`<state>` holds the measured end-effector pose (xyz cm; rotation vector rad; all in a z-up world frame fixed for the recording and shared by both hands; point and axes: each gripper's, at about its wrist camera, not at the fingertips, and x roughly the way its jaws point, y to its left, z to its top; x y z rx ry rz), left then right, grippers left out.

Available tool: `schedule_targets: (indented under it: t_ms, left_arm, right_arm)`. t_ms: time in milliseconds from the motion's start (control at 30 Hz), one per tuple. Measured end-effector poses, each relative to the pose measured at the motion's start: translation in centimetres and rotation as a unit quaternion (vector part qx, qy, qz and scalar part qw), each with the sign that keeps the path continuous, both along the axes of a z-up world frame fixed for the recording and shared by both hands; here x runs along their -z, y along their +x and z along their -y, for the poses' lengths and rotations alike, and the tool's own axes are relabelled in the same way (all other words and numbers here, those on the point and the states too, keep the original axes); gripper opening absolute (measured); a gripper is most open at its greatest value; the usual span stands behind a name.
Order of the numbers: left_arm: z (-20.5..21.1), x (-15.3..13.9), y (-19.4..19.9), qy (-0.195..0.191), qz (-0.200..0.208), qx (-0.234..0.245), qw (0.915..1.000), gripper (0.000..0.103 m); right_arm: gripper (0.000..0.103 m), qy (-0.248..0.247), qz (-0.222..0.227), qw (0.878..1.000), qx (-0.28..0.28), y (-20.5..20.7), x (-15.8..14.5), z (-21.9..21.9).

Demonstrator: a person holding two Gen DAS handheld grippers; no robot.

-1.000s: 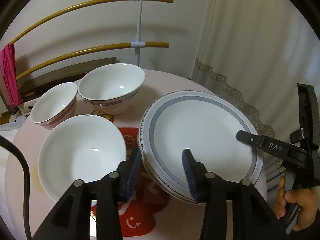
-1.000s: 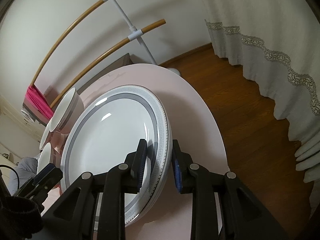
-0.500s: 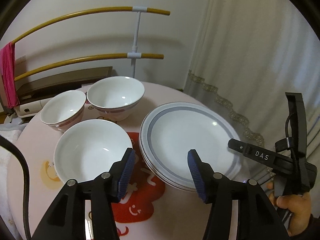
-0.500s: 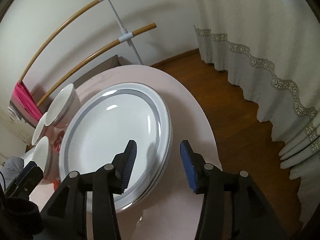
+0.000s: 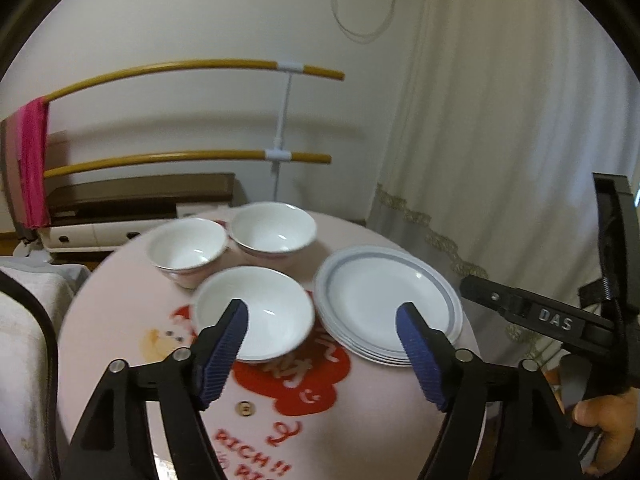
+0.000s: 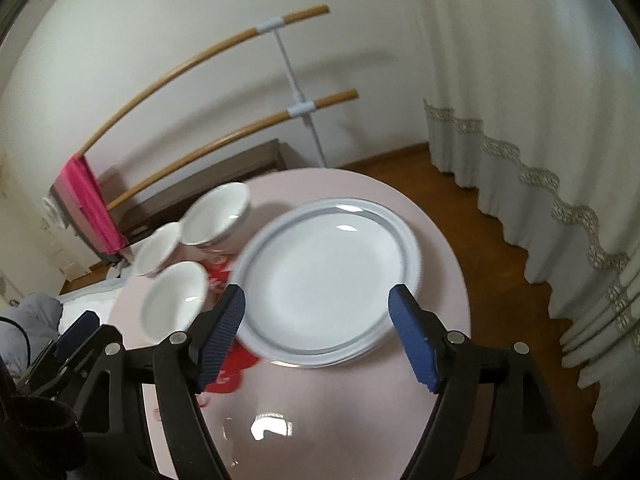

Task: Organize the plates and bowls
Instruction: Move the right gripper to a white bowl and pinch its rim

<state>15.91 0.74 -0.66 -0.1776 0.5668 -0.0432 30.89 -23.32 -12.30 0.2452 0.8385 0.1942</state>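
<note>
A stack of white plates with grey rims point(image 5: 386, 302) point(image 6: 328, 280) lies on the right side of the round pink table point(image 5: 120, 320) point(image 6: 352, 408). Three white bowls stand to its left: a near one point(image 5: 256, 312) point(image 6: 174, 300), a far-left one point(image 5: 188, 246) point(image 6: 158, 248) and a far one point(image 5: 274, 232) point(image 6: 216, 216). My left gripper point(image 5: 322, 344) is open and empty, raised above the table in front of the near bowl and the plates. My right gripper point(image 6: 316, 328) is open and empty, raised above the near edge of the plate stack.
A rack with two yellow rails point(image 5: 192, 68) point(image 6: 200, 56) and a pink cloth point(image 5: 32, 160) point(image 6: 94, 204) stands behind the table. White curtains point(image 5: 500, 120) point(image 6: 540, 120) hang on the right above a wooden floor point(image 6: 500, 248). The table has a red print point(image 5: 292, 380).
Both grippers have let go of the plate stack, opened wide, and pulled back and up from the table. The plates lie stacked on the table.
</note>
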Motion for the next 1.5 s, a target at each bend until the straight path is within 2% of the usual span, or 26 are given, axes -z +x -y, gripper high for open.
schedule_targets:
  t_ms: [167,267,567,800,900,967,1067,1133,1167,1200,1333,1500]
  left_arm:
    - [-3.0,-0.5,-2.4,0.003,0.02,-0.032,0.9993,0.087]
    - [-4.5,-0.3,-2.8,0.004,0.019,-0.053,0.9984,0.088]
    - [-8.3,1.3,1.1,-0.011,-0.05,-0.069,0.9963,0.088]
    - [-10.5,3.3,5.6,-0.039,-0.104,-0.054,0.9923,0.086]
    - [-10.7,4.3,7.7,-0.044,-0.122,-0.045,0.9905,0.078]
    - [-10.8,4.8,8.8,-0.05,-0.139,-0.039,0.9883,0.066]
    - [-11.0,5.5,10.1,-0.051,-0.155,-0.036,0.986,0.051]
    - [-10.9,6.2,10.8,-0.048,-0.162,-0.033,0.9851,0.049]
    - [-10.9,6.4,11.4,-0.047,-0.166,-0.031,0.9844,0.043]
    - [-10.9,6.7,11.5,-0.047,-0.171,-0.03,0.9837,0.04]
    - [-10.7,7.4,12.4,-0.051,-0.176,-0.029,0.9827,0.037]
    - [-10.0,7.8,13.0,-0.043,-0.176,-0.018,0.9833,0.025]
  right_arm:
    - [0.083,-0.008,0.019,0.999,-0.024,-1.0,-1.3,-2.4]
    - [0.083,-0.02,0.021,0.999,-0.046,-1.0,-1.6,-4.4]
    - [0.083,-0.024,-0.004,0.993,-0.115,0.6,-0.8,-9.4]
    - [0.083,-0.05,-0.047,0.986,-0.149,3.8,2.3,-12.8]
    - [0.077,-0.056,-0.066,0.983,-0.161,5.0,3.9,-13.6]
    - [0.067,-0.064,-0.078,0.981,-0.167,5.8,4.9,-14.1]
    - [0.06,-0.073,-0.091,0.979,-0.165,6.8,6.0,-14.2]
    - [0.06,-0.082,-0.096,0.979,-0.161,7.3,6.5,-14.1]
    - [0.059,-0.084,-0.098,0.979,-0.16,7.5,6.8,-14.2]
    - [0.059,-0.085,-0.102,0.978,-0.161,7.7,7.1,-14.2]
    - [0.046,-0.092,-0.109,0.975,-0.172,8.3,7.8,-14.6]
    - [0.04,-0.1,-0.106,0.974,-0.172,9.1,7.9,-14.6]
